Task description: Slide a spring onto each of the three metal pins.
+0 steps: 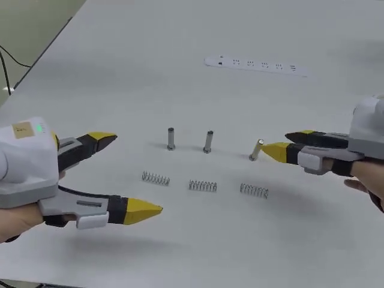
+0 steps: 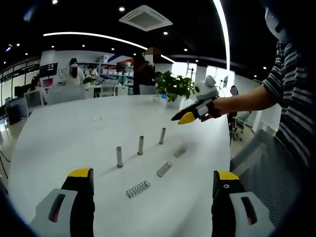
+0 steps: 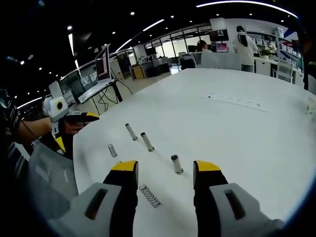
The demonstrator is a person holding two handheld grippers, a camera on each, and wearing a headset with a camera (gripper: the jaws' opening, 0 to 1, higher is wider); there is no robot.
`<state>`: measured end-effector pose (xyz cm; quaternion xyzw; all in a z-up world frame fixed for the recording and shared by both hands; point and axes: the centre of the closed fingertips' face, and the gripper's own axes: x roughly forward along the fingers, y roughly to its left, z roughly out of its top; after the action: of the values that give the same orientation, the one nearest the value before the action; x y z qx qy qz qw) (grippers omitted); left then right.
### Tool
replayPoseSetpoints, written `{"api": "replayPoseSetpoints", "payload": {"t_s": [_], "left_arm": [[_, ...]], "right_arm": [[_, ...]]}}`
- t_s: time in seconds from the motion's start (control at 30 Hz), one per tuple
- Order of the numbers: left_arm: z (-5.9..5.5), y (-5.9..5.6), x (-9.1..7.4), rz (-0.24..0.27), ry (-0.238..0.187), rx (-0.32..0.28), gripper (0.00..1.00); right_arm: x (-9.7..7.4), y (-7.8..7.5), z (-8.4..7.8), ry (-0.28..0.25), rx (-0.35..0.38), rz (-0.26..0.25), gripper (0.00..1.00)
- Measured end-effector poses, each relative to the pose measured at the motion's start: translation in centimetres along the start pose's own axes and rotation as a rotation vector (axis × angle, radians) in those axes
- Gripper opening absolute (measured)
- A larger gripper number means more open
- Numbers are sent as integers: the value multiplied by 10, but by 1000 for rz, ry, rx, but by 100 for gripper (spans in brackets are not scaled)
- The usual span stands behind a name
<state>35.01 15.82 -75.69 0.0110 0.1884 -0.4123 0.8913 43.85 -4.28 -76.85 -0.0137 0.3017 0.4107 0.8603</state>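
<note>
The left tool (image 1: 137, 173) was open wide and held nothing. It hung low over the near left part of the white surface (image 1: 120, 72). Its yellow tips pointed toward the springs. The left spring (image 1: 155, 178) lay flat on the surface, just past those tips.

The right tool (image 1: 275, 142) was open too, but not as wide, and it held nothing. It came in from the right side, low over the surface. The right pin (image 1: 257, 150) stood just in front of its tips, in line with the gap between them. I could not tell if a tip touched that pin. In the head view the pin looked a bit tilted.

The middle pin (image 1: 208, 142) and the left pin (image 1: 171, 138) stood up straight in the same row, apart from each other. The middle spring (image 1: 203, 186) and the right spring (image 1: 254, 191) lay flat in a row with the left spring, on the side of the pins nearer the person. Each spring lay near a pin but did not touch it.

A white power strip (image 1: 257, 65) lay far back on the surface, well apart from the pins.
</note>
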Motion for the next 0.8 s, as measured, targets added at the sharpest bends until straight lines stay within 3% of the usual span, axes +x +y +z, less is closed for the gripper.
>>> {"api": "replayPoseSetpoints", "payload": {"t_s": [0.17,0.23,0.47,0.8], "left_arm": [[-1,-1,-1,0,0,-1,97],[-2,-1,-1,0,1,-1,97],[0,-3,-1,-7,-10,-8,98],[-2,-5,-2,-4,-4,-9,97]], "right_arm": [[-5,4,-10,67,-48,50,42],[-6,9,-16,118,-95,84,39],[-3,19,-39,267,-298,127,37],[7,35,-61,426,-542,188,34]]}}
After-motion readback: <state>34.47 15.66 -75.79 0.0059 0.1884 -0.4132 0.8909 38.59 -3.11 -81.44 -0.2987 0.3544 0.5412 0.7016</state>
